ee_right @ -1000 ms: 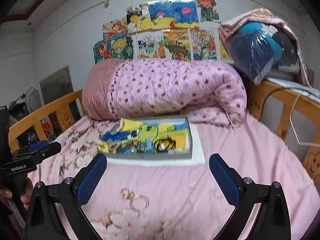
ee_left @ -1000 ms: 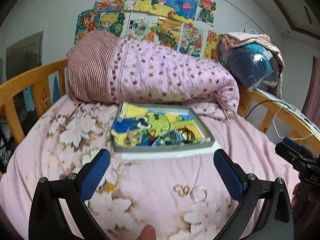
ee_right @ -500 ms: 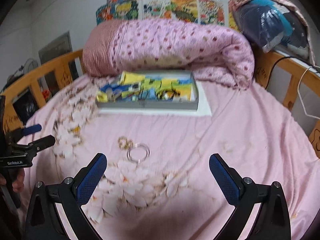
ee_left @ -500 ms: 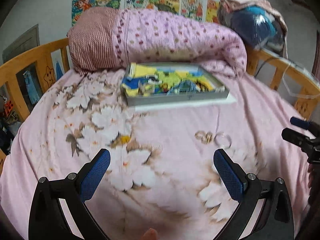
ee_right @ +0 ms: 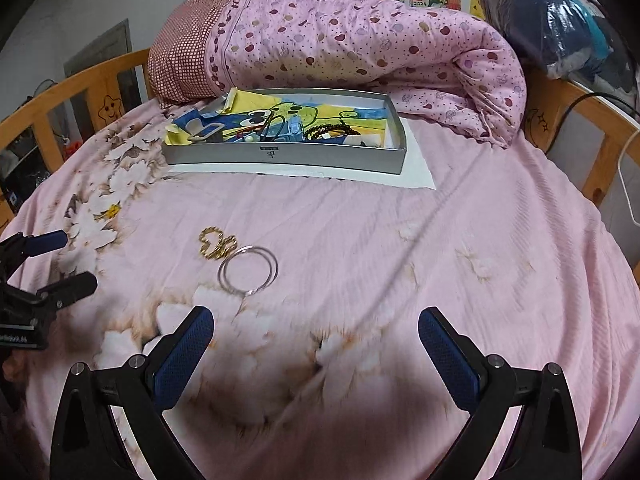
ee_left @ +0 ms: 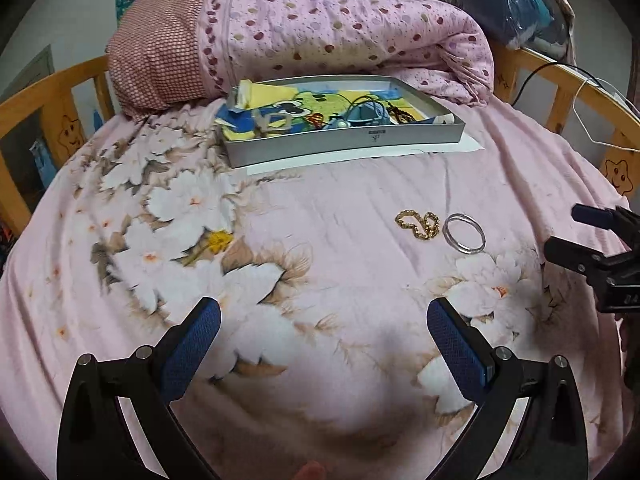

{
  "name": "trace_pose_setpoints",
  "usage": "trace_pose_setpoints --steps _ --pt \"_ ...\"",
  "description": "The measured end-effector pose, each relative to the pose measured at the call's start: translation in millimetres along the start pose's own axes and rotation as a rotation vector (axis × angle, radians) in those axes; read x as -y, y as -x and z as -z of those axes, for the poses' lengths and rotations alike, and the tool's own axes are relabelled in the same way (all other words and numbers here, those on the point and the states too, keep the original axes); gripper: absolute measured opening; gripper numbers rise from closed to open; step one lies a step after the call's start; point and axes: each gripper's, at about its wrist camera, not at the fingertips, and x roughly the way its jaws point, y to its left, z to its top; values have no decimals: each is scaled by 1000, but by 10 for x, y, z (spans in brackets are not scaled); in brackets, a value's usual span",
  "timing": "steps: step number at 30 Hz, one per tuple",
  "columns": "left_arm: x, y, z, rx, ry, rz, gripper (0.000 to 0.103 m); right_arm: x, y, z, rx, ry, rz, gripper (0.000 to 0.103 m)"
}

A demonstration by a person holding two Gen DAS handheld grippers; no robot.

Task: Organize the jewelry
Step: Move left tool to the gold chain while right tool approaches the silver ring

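Jewelry lies in two places on the bed (ee_left: pixel 360 280). A gold chain bracelet (ee_left: pixel 418 225) and a thin silver bangle (ee_left: pixel 464 234) rest on the pink floral sheet, just beside each other, the chain to the left of the bangle. Farther off, a shallow grey tray (ee_left: pixel 344 146) sits on a white sheet of paper (ee_left: pixel 460 148) and holds a jumble of more pieces: dark beads, cords, a metal clasp, all lying on a bright cartoon picture. Behind the tray a rolled pink dotted quilt (ee_left: pixel 340 36) lies across the bed against the wooden rail.

The left gripper (ee_left: pixel 323 330) hovers over the near part of the sheet with its blue-padded fingers spread wide and nothing between them; the two loose pieces are ahead of it and to the right. The right gripper (ee_right: pixel 316 330) is likewise spread wide and empty, with the bangle and chain ahead and to its left, nearer its left finger.
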Motion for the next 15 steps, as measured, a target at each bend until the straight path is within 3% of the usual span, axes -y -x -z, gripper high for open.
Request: trace_pose_setpoints --steps 15 --pt "45 -580 -319 -47 -38 62 101 -27 -743 -294 -98 147 -42 103"
